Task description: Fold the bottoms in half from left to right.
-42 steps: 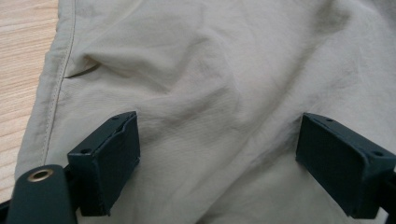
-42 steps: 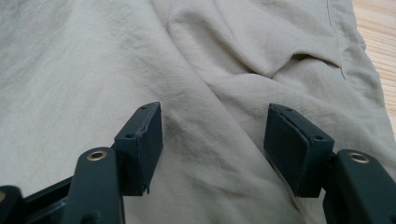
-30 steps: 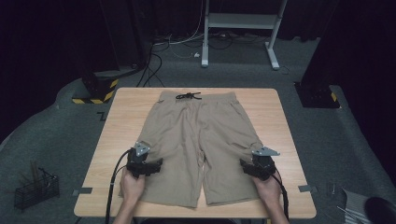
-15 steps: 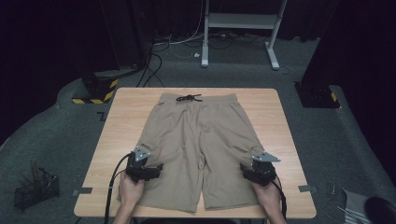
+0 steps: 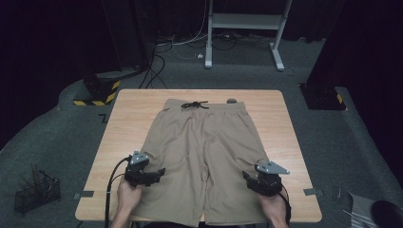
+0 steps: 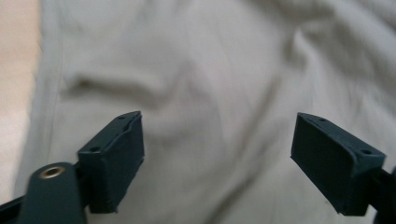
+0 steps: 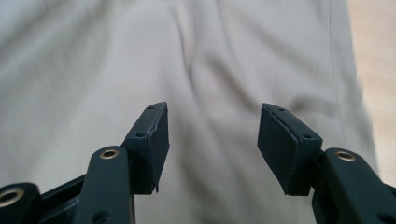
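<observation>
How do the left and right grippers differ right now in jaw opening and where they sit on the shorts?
The left gripper stands with its jaws wider apart than the right gripper, as each gripper view shows. The left gripper is over the shorts' left leg near its outer edge; the right gripper is over the right leg near the opposite edge. Both are open, hold nothing, and sit toward the hem end.

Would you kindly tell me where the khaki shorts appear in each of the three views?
High view: khaki shorts spread flat mid-table, waistband far.
Left gripper view: fabric behind the open jaws.
Right gripper view: fabric behind the open jaws.
Shared landmark: the shorts' outer edge against the wooden table.
</observation>
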A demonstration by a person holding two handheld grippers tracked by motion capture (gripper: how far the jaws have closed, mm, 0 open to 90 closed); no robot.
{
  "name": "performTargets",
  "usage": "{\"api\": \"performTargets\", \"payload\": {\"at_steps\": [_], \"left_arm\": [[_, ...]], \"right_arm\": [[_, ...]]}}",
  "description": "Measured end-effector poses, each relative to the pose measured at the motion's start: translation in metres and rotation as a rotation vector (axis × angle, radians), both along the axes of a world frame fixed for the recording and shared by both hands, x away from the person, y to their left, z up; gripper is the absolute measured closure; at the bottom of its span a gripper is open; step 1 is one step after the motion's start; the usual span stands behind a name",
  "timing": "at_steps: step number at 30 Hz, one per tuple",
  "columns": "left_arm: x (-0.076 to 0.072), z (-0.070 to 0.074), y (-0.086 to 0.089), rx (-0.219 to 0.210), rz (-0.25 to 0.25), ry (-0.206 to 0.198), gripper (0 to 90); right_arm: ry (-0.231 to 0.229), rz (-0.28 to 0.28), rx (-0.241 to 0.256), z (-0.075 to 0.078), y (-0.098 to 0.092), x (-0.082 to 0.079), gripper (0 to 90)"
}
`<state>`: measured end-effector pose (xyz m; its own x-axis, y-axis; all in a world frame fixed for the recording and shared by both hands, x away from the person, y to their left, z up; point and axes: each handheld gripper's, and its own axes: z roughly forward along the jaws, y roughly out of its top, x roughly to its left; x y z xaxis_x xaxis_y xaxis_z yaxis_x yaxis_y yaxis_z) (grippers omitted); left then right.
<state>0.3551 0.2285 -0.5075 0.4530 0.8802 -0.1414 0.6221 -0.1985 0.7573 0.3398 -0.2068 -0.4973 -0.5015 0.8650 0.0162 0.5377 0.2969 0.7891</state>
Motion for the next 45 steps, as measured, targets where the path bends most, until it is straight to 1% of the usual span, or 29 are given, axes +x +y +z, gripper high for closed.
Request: {"api": "performTargets", "payload": {"at_steps": [1, 2, 3, 4, 5, 6, 7, 8, 9, 10, 11, 12, 13, 14, 17, 21, 23, 29, 32, 33, 34, 35, 36, 37, 39, 40, 42, 43, 45], "left_arm": [[0.000, 0.000, 0.000, 0.000, 0.000, 0.000, 17.8], [0.005, 0.001, -0.004, -0.006, -0.001, -0.006, 17.8], [0.011, 0.000, -0.007, 0.005, -0.003, -0.017, 17.7], [0.023, -0.002, -0.015, 0.026, -0.002, -0.028, 18.7], [0.028, -0.004, -0.018, 0.037, 0.010, -0.029, 18.5], [0.028, -0.004, -0.018, 0.037, 0.010, -0.029, 18.7], [0.033, -0.005, -0.021, 0.068, 0.021, -0.023, 18.7], [0.041, -0.008, -0.027, 0.133, 0.041, -0.028, 19.3], [0.041, -0.008, -0.027, 0.133, 0.041, -0.028, 19.4], [0.043, -0.011, -0.029, 0.149, 0.047, -0.028, 19.4], [0.046, -0.016, -0.031, 0.168, 0.051, -0.007, 19.4], [0.046, -0.019, -0.031, 0.153, 0.047, -0.009, 18.6], [0.046, -0.019, -0.031, 0.153, 0.047, -0.009, 15.4], [0.045, -0.020, -0.031, 0.159, 0.037, -0.022, 15.4], [0.042, -0.020, -0.030, 0.152, 0.038, -0.024, 15.5], [0.036, -0.020, -0.031, 0.154, 0.029, -0.024, 15.2], [0.033, -0.020, -0.031, 0.161, 0.041, -0.024, 14.0], [0.019, -0.020, -0.031, 0.155, 0.025, -0.021, 13.4], [0.008, -0.021, -0.030, 0.153, 0.021, -0.022, 13.4], [0.003, -0.021, -0.030, 0.152, 0.016, -0.024, 13.6], [-0.001, -0.021, -0.030, 0.152, 0.011, -0.025, 13.6], [-0.009, -0.021, -0.029, 0.152, 0.002, -0.024, 13.7], [-0.009, -0.021, -0.029, 0.152, 0.002, -0.024, 13.8], [-0.015, -0.021, -0.029, 0.147, -0.027, -0.026, 13.9], [-0.016, -0.020, -0.030, 0.148, -0.035, -0.022, 15.6], [-0.014, -0.018, -0.029, 0.149, -0.041, -0.012, 16.7], [-0.009, -0.012, -0.030, 0.133, -0.039, -0.014, 18.9], [-0.005, -0.007, -0.031, 0.125, -0.035, -0.031, 19.4], [0.004, 0.002, -0.033, 0.106, -0.021, -0.065, 21.3]], "right_arm": [[-0.007, 0.008, 0.023, 0.003, 0.003, 0.007, 40.4], [-0.007, 0.008, 0.023, 0.003, 0.003, 0.007, 40.4], [-0.012, 0.004, 0.009, 0.004, 0.011, 0.024, 39.7], [-0.009, 0.002, -0.022, 0.004, 0.016, 0.033, 41.4], [-0.008, 0.003, -0.048, 0.003, 0.020, 0.041, 43.2], [-0.001, 0.011, -0.050, 0.002, 0.023, 0.048, 43.3], [-0.001, 0.011, -0.050, 0.002, 0.023, 0.048, 43.3], [0.023, 0.019, -0.054, -0.003, 0.028, 0.061, 39.9], [0.023, 0.019, -0.054, -0.003, 0.028, 0.061, 39.9], [0.043, 0.012, -0.065, -0.007, 0.031, 0.066, 38.3], [0.085, 0.013, -0.092, -0.016, 0.034, 0.074, 37.4], [0.106, 0.017, -0.107, -0.021, 0.035, 0.076, 36.1], [0.106, 0.017, -0.107, -0.021, 0.035, 0.076, 36.1], [0.084, 0.019, -0.092, -0.023, 0.034, 0.075, 36.2], [0.059, 0.017, -0.082, -0.026, 0.032, 0.068, 36.2], [0.058, 0.011, -0.083, -0.026, 0.032, 0.060, 36.2], [0.056, 0.005, -0.082, -0.026, 0.032, 0.055, 36.2], [0.062, -0.011, -0.076, -0.026, 0.029, 0.037, 36.2], [0.065, -0.016, -0.074, -0.026, 0.030, 0.028, 36.3], [0.063, -0.015, -0.073, -0.026, 0.030, 0.019, 36.2], [0.063, -0.015, -0.073, -0.026, 0.030, 0.019, 36.2], [0.063, -0.005, -0.076, -0.026, 0.030, 0.010, 36.2], [0.063, -0.005, -0.076, -0.026, 0.030, 0.010, 36.2], [0.062, 0.009, -0.075, -0.026, 0.029, 0.003, 36.3], [0.069, 0.021, -0.086, -0.025, 0.029, 0.001, 36.8], [0.070, 0.025, -0.102, -0.024, 0.030, 0.001, 38.2], [0.049, 0.034, -0.154, -0.019, 0.034, 0.006, 39.3], [0.044, 0.031, -0.138, -0.015, 0.035, 0.010, 38.3], [0.050, 0.020, -0.079, -0.007, 0.035, 0.021, 36.4]]}}
